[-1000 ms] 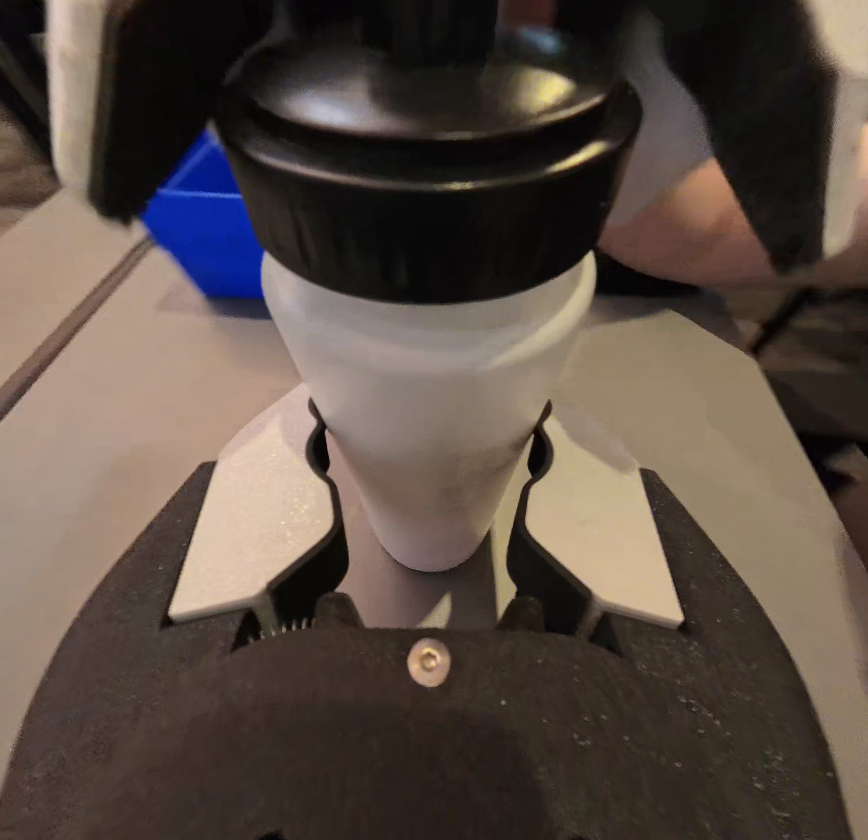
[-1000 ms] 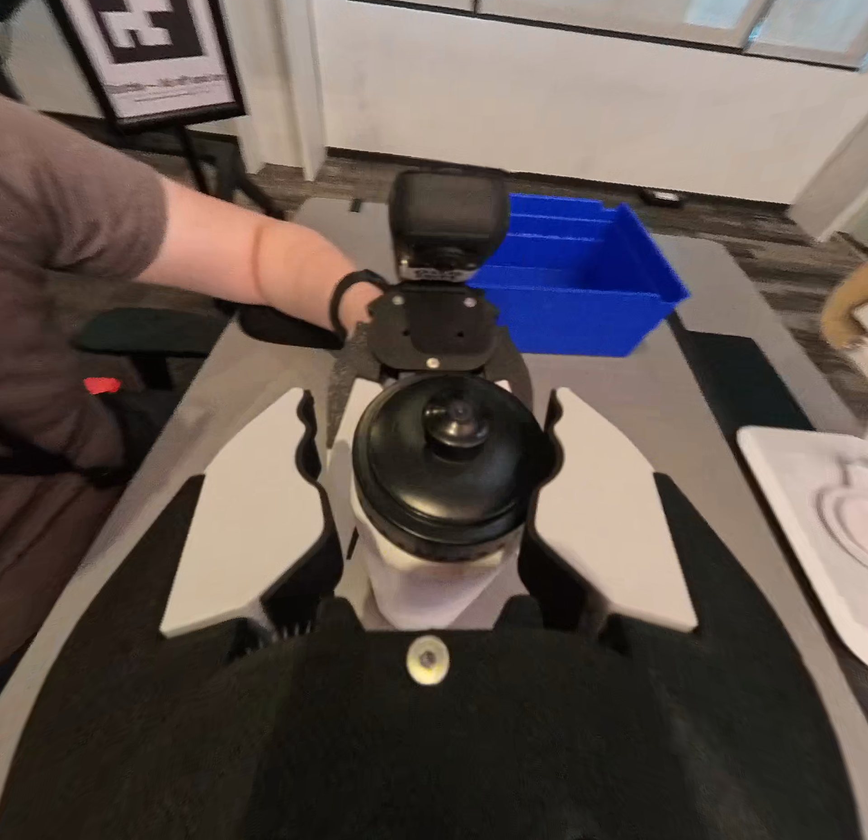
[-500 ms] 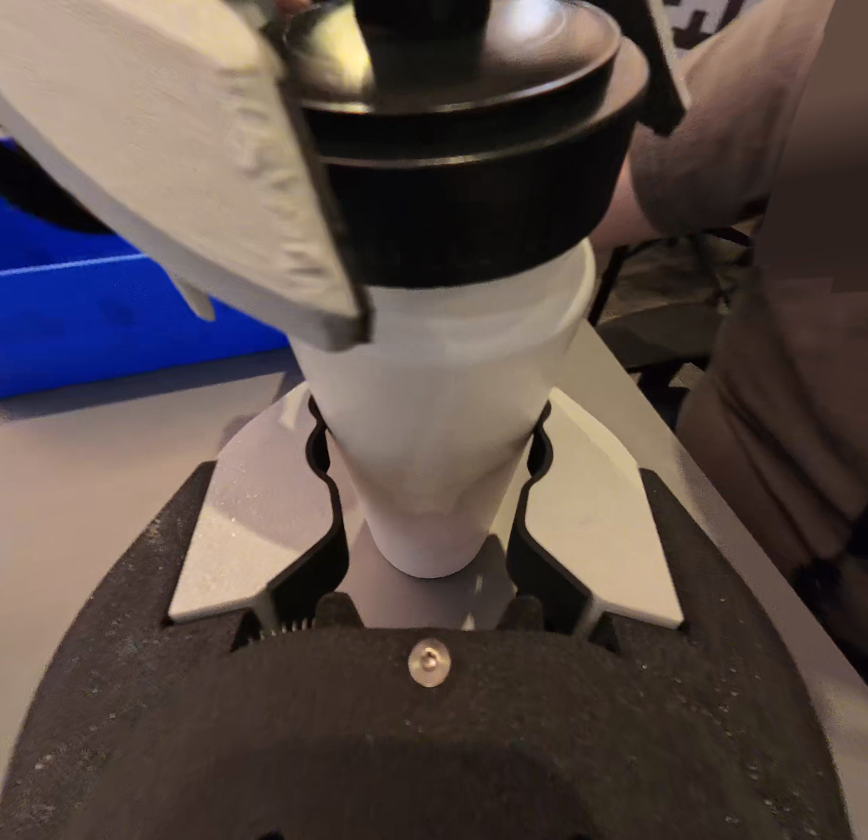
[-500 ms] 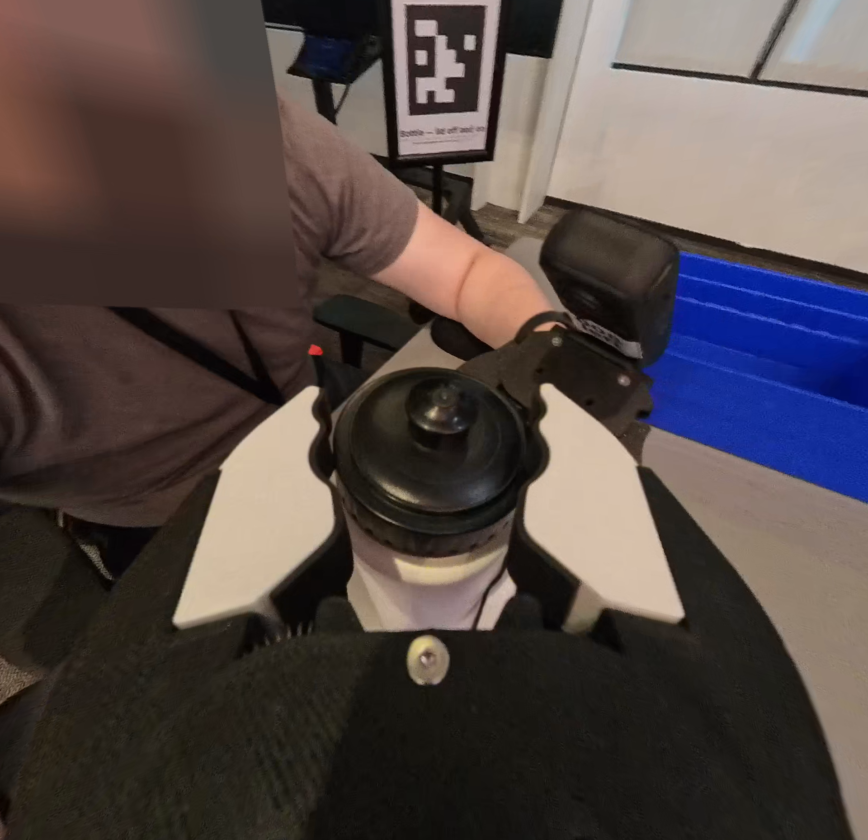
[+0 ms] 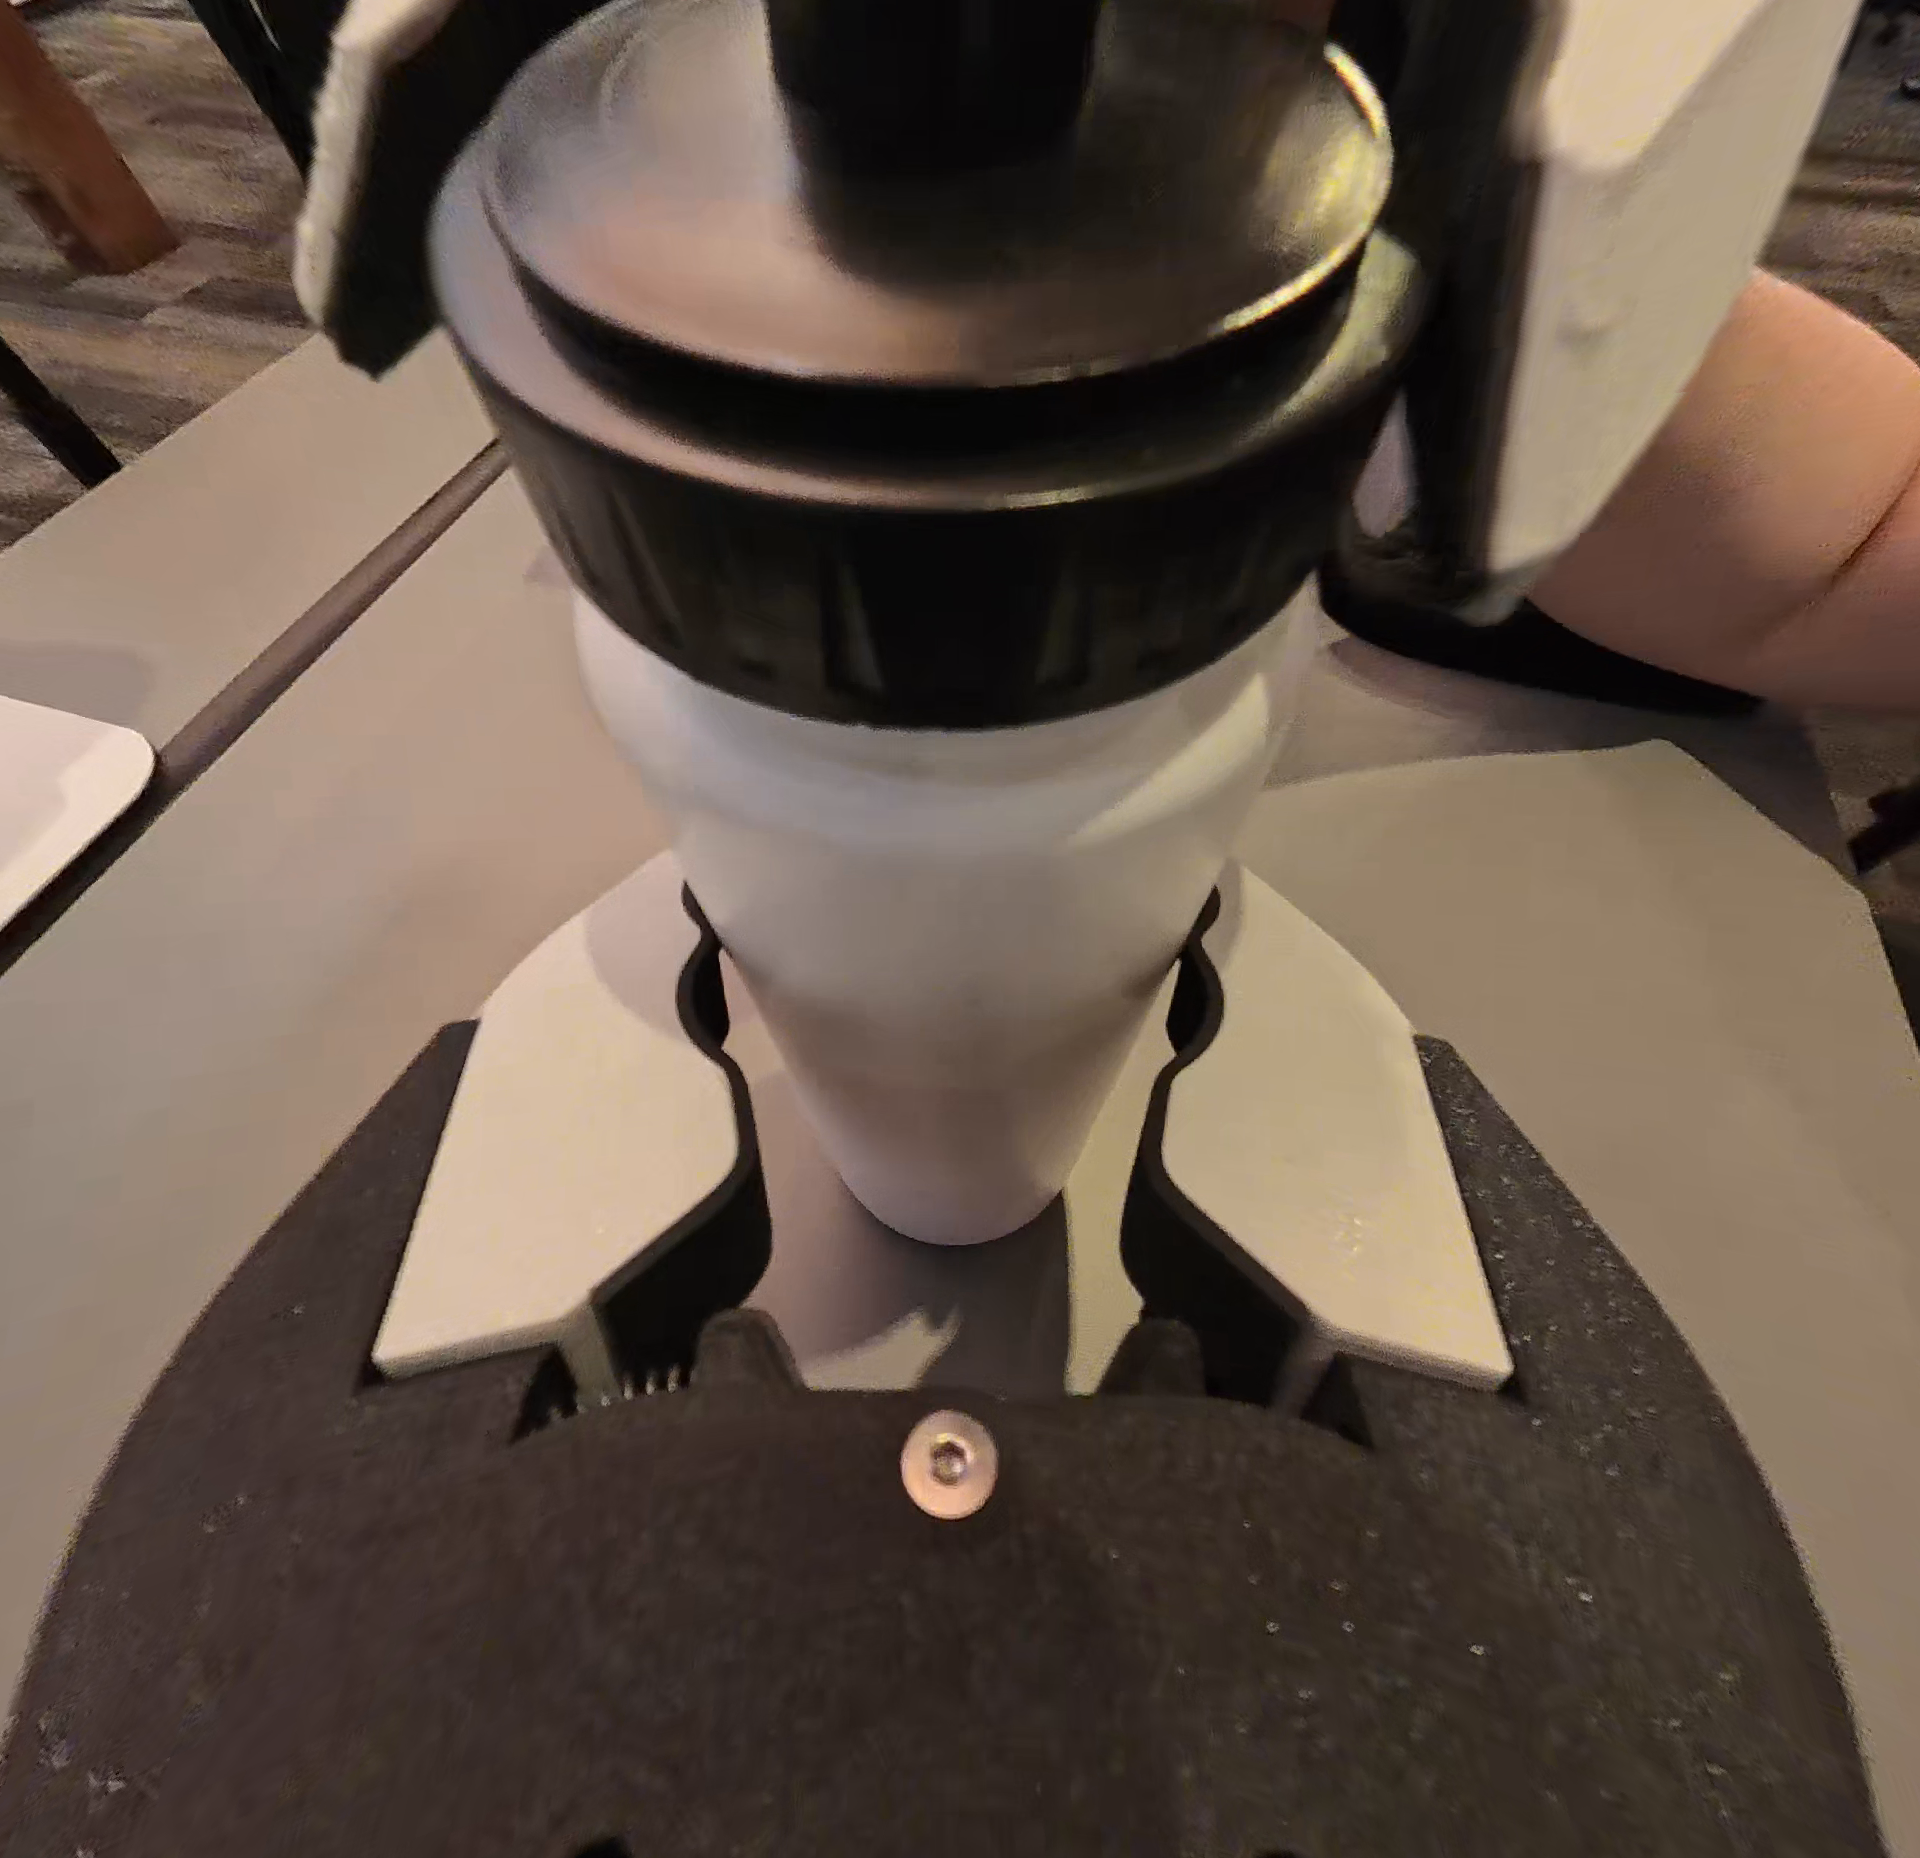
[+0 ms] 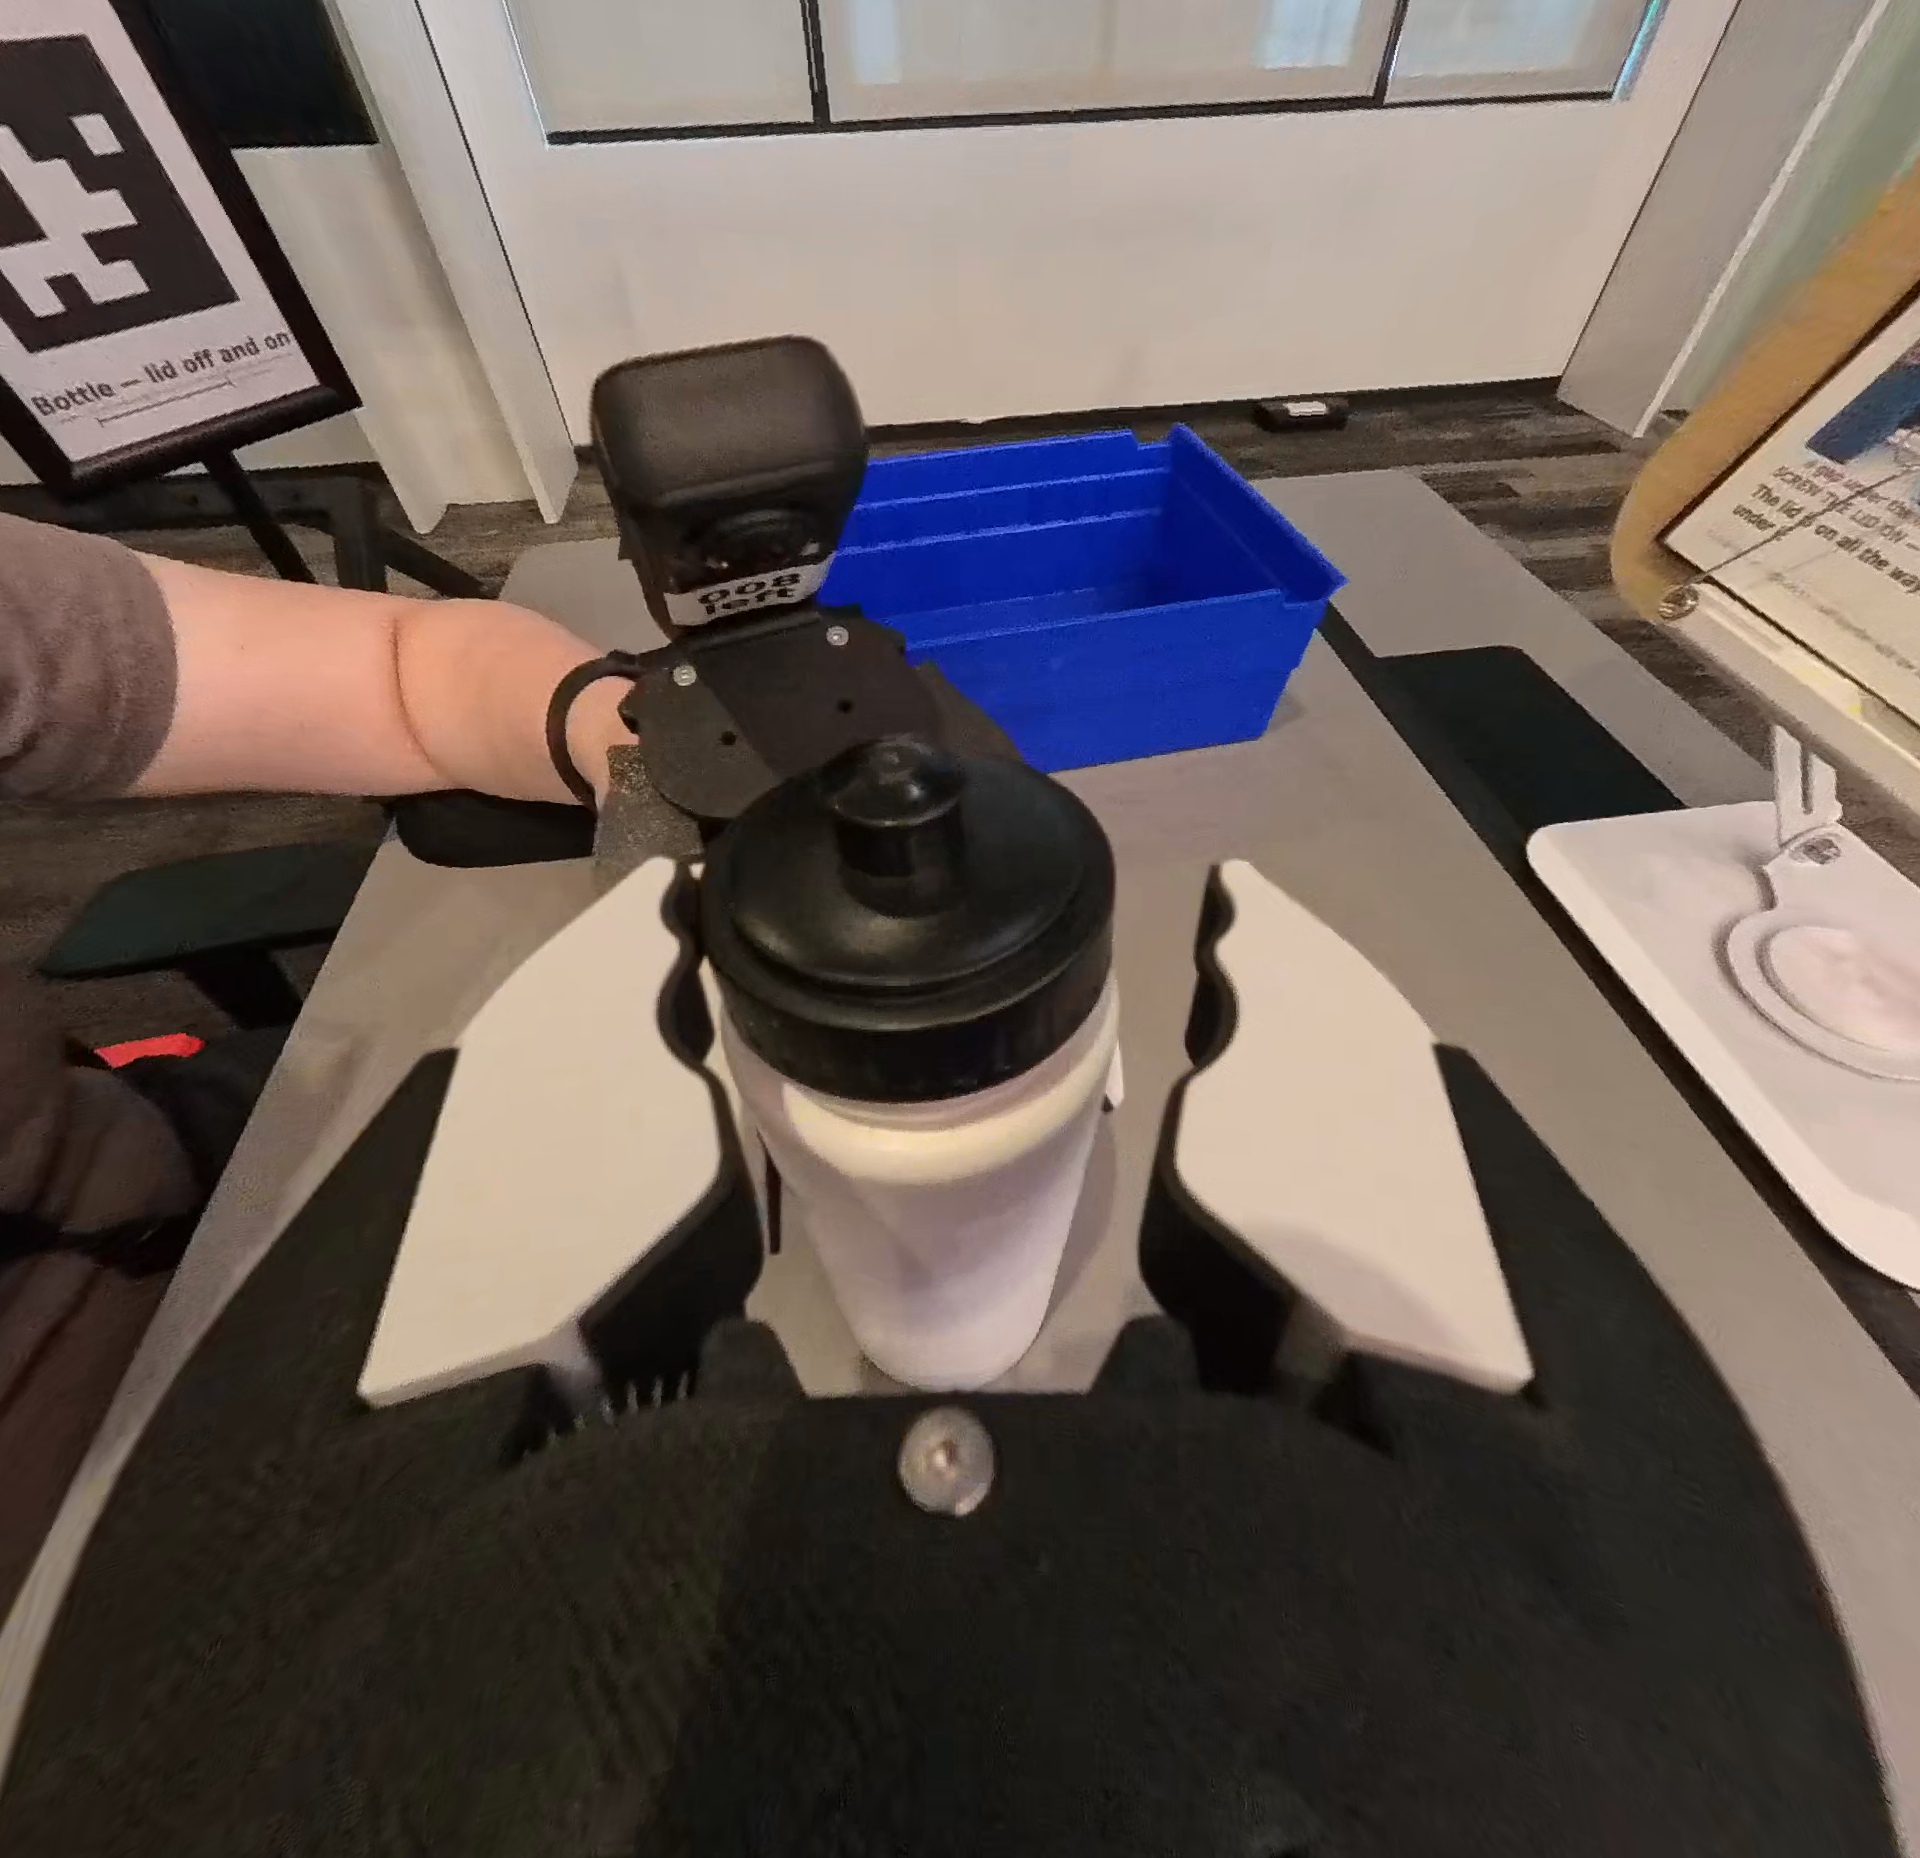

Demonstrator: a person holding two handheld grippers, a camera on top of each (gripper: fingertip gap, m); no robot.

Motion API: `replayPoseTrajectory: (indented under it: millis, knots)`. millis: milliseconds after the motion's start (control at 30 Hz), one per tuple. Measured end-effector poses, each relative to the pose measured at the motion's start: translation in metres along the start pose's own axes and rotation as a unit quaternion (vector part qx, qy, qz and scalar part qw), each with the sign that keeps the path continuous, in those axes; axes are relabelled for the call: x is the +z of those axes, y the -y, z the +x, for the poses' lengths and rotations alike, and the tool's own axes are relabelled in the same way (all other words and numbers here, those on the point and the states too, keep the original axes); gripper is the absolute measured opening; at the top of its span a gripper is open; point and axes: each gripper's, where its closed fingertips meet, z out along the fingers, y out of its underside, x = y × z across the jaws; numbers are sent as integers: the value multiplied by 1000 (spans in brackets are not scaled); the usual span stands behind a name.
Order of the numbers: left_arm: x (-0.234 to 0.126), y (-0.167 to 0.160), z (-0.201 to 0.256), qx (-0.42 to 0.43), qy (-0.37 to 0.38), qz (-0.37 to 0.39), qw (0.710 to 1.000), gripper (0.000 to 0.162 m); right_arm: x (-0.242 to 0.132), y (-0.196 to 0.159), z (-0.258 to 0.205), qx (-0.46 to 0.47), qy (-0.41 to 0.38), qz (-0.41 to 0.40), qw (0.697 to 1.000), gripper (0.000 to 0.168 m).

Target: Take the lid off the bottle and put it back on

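Left wrist view showed the left tongs clamped on the white bottle, which stood on the grey desk with its black lid on. Right wrist view showed the right tongs spread apart, flanking the lid without gripping; a blue bin sat behind.

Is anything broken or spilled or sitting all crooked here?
Nothing looks broken or spilled. The white bottle stands upright on the grey table, held by the left gripper, and its black lid sits straight. The right gripper is open around the lid.
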Motion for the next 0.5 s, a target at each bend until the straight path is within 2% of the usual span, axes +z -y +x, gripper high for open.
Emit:
replayPoseTrajectory:
  millis: [33,67,167,233,300,400,500]
  knots:
    - [0,0,1,3,0,-2,1000,85,1,1,-6,-11,12,0,1000,80]
    - [0,-1,4,11,-9,-4,1000,85,2,1,-13,-20,28,-5,999,77]
    - [-1,-2,37,64,-97,-7,993,84,-5,-1,-54,-55,148,-12,987,77]
    - [-3,-3,68,103,-163,-5,981,84,-13,-2,-87,-66,250,-2,966,77]
    - [-4,-3,86,135,-190,0,972,84,-19,-3,-109,-66,320,9,945,78]
    - [-6,-3,92,159,-192,-6,968,84,-22,-2,-119,-64,354,27,932,78]
    - [-5,-4,87,138,-188,-11,972,84,-20,-1,-110,-56,337,34,939,77]
